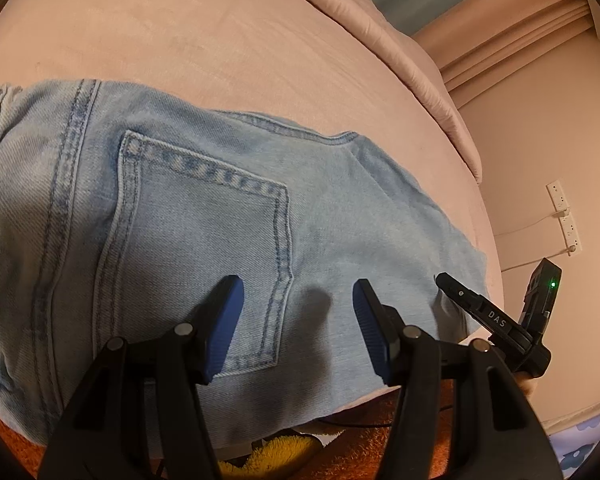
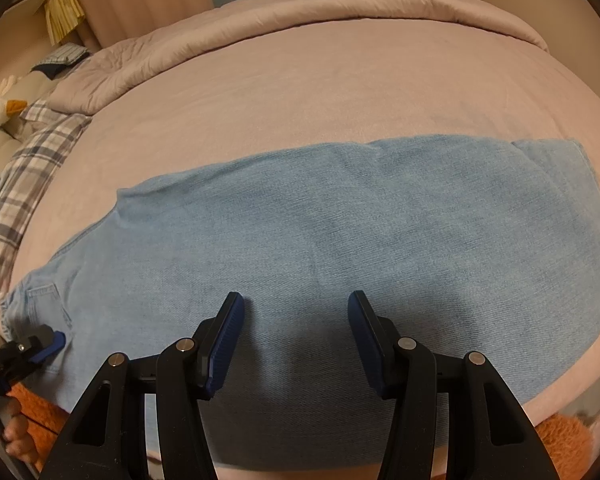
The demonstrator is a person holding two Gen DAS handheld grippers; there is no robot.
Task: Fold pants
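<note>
Lying flat under both half-open, empty tongs, left (image 1: 298,292) and right (image 2: 296,306): blue pants (image 2: 340,220).

Light blue pants (image 2: 340,232) lie flat across the pink bed (image 2: 300,92), right hand-held gripper (image 2: 296,308) open above.

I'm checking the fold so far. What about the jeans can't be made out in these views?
- Left wrist view: the jeans waistband runs off the left edge.
- Both views: the near edge sits behind the left gripper and right gripper.
- Right wrist view: layers underneath hidden by the top denim.
</note>
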